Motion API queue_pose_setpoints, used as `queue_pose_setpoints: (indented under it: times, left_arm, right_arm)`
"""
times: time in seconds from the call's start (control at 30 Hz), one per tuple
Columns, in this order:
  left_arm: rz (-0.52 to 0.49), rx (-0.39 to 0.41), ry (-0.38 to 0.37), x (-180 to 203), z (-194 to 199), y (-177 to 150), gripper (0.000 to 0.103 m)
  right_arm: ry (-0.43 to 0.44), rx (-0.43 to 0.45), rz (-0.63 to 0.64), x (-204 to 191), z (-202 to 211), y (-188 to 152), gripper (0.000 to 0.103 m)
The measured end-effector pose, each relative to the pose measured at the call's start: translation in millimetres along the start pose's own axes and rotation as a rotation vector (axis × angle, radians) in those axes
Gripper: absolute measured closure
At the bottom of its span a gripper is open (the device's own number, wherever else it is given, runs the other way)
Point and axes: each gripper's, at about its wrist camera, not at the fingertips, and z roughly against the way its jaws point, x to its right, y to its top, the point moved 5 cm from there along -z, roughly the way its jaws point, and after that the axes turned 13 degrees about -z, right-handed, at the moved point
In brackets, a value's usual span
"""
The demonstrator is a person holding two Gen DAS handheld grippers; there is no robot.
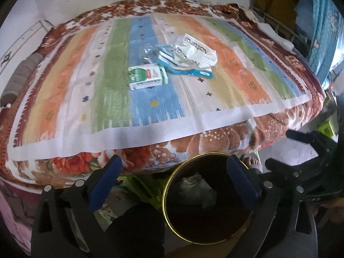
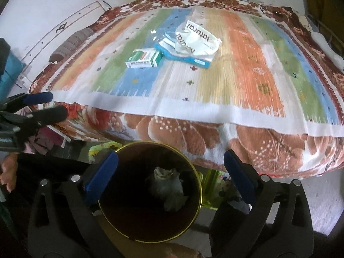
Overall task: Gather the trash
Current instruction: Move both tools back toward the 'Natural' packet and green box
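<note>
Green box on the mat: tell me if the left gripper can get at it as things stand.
Probably yes. The green box lies clear on top of the striped mat, nothing over it, and the left gripper is empty with jaws wide open.

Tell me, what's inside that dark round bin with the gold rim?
Inside the dark round bin with the gold rim lies one crumpled pale wad of paper or plastic. The bottom around it is too dark to see, so anything beneath the wad stays hidden.

Both tongs, left point(image 1: 174, 167) and right point(image 2: 171, 162), point steeply downward side by side, jaws spread wide, nothing gripped.
</note>
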Motion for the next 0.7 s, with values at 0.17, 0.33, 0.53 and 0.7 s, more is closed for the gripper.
queue_pose_setpoints:
  times: [0.17, 0.33, 0.53, 0.7]
  left_arm:
    - [-0.040, -0.018, 0.005, -0.9, -15.1, 10.9, 0.006]
    - [-0.129, -0.025, 0.091, -10.3, -29.8, 30.7, 0.006]
    - [-0.257, 0.041, 0.304, -26.1, -37.3, 59.3, 0.006]
    - [-0.333, 0.031, 0.250, -28.0, -60.0, 71.6, 0.006]
  right_arm:
    - [-0.004, 0.016, 0.026, -1.4, 1.0, 19.5, 0.009]
    - [-0.003, 0.035, 0.026, 2.7, -5.0, 50.0, 0.009]
    - [0.001, 0.054, 0.041, 1.7, -17.6, 80.2, 0.009]
    - [0.011, 0.064, 0.019, 4.9, -26.6, 100.6, 0.009]
